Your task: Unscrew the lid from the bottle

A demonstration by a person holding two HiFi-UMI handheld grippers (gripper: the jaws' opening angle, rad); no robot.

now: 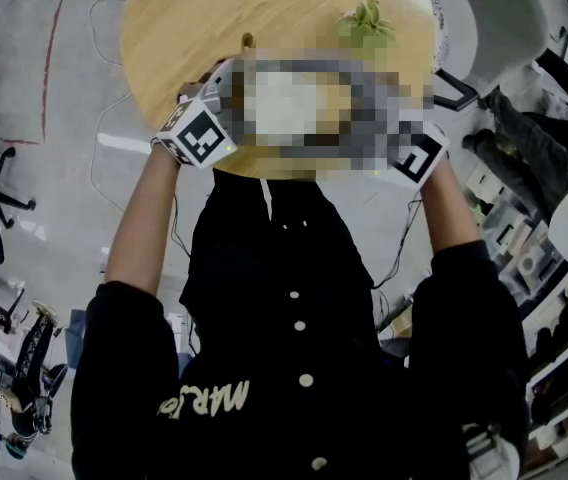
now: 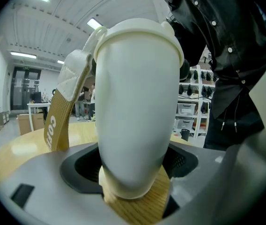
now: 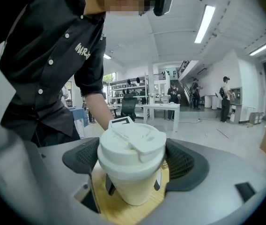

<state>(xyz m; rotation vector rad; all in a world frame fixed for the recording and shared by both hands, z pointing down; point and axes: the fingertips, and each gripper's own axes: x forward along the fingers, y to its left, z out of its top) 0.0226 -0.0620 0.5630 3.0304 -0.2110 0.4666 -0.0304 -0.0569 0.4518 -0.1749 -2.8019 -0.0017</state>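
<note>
- The white bottle (image 2: 137, 116) stands upright between my two grippers, over the near edge of the round wooden table (image 1: 164, 28); I cannot tell whether its base rests on the wood.
- Its lid (image 3: 132, 142) is on.
- My right gripper (image 3: 133, 165) has its jaws closed against the lid's sides.
- My left gripper (image 2: 133, 170) clamps the bottle's lower body.
- A tan strap (image 2: 58, 125) hangs beside the bottle.
- A small green thing (image 1: 366, 20) sits on the table's far side.
</note>
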